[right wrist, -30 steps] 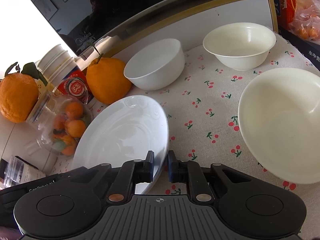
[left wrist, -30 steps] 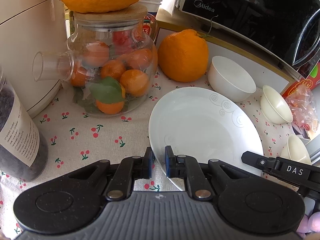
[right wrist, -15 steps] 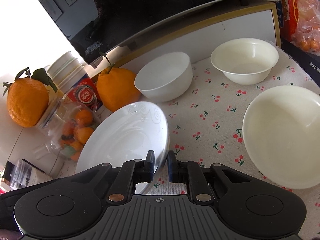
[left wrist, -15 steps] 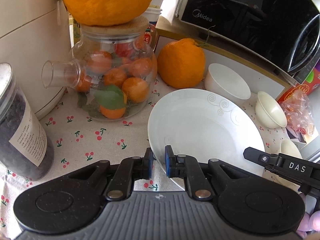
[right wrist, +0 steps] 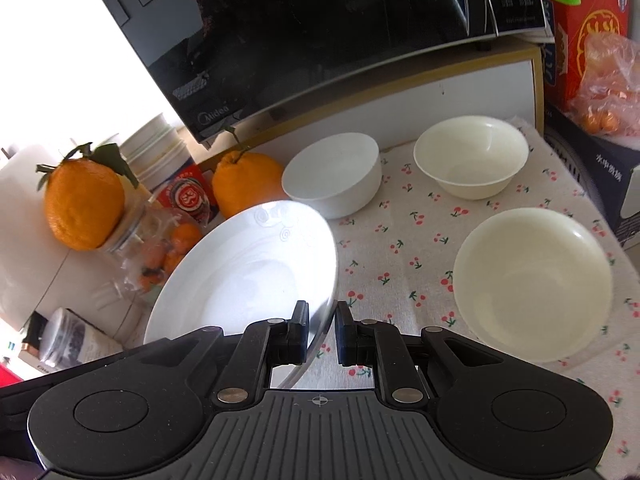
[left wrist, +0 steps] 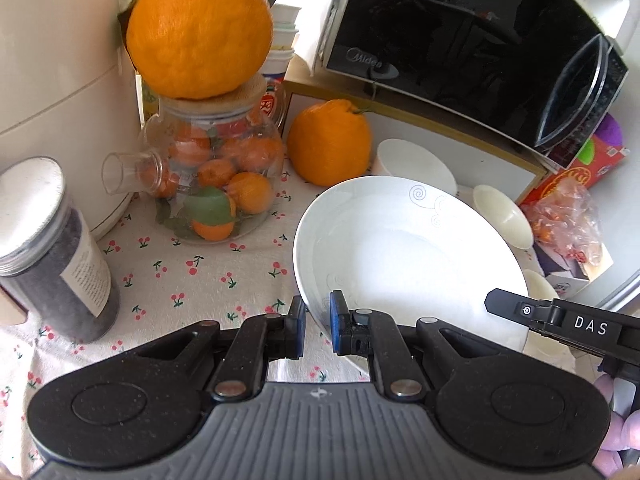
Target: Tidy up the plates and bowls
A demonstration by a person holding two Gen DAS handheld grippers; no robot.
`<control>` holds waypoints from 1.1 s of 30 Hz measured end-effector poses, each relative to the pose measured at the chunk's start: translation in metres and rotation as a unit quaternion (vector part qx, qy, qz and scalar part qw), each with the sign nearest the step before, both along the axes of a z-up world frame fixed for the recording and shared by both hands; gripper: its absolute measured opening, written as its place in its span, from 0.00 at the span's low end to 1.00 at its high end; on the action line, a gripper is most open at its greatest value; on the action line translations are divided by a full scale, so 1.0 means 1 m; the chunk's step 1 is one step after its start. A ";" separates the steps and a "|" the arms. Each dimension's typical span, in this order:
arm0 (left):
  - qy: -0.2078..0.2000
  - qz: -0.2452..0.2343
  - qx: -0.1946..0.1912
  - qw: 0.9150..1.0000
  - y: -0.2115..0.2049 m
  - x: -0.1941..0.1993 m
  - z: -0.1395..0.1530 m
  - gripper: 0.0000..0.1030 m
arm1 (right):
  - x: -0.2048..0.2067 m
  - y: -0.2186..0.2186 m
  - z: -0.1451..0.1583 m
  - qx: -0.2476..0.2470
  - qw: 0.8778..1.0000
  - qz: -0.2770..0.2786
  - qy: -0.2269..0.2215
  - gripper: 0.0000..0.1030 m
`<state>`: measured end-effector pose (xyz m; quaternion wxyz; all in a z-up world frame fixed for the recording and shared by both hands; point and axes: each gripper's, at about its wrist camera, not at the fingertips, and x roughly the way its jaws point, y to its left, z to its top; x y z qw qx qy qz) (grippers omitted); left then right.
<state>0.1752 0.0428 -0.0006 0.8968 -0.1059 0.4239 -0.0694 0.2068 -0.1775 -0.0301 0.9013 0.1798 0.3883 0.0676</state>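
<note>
A large white plate (left wrist: 408,256) with swirl marks hangs above the cherry-print cloth, held at two sides. My left gripper (left wrist: 317,323) is shut on its near left rim. My right gripper (right wrist: 321,328) is shut on the right rim of the same plate (right wrist: 248,272). The right gripper's arm (left wrist: 560,320) shows at the plate's right edge in the left wrist view. A white bowl (right wrist: 332,174) stands behind the plate. Two cream bowls rest on the cloth to the right, one far (right wrist: 472,162) and one near (right wrist: 532,288).
A black microwave (right wrist: 320,40) sits on a white shelf at the back. A glass jar of small oranges (left wrist: 212,184) with a big orange on its lid, another big orange (left wrist: 328,142), a dark labelled canister (left wrist: 52,252) and a white appliance crowd the left. Red boxes and bagged fruit (right wrist: 600,80) stand on the right.
Both grippers have risen with the plate held between them. The plate has lifted off the cloth, and the bowls and jar now look farther away.
</note>
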 end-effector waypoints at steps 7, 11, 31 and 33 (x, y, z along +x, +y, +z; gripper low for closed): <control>0.006 -0.013 0.007 1.000 0.002 -0.027 0.016 0.10 | -0.030 0.001 0.015 0.002 1.000 0.002 0.011 0.14; 0.018 -0.016 0.005 1.000 0.006 -0.045 0.016 0.10 | -0.049 0.007 0.019 -0.010 1.000 0.010 0.024 0.14; 0.072 -0.044 0.027 0.996 0.007 -0.086 -0.006 0.11 | -0.100 0.014 -0.005 -0.026 0.995 0.025 0.090 0.15; 0.074 -0.046 0.031 0.996 0.004 -0.088 -0.007 0.11 | -0.101 0.014 -0.004 -0.028 0.995 0.025 0.092 0.15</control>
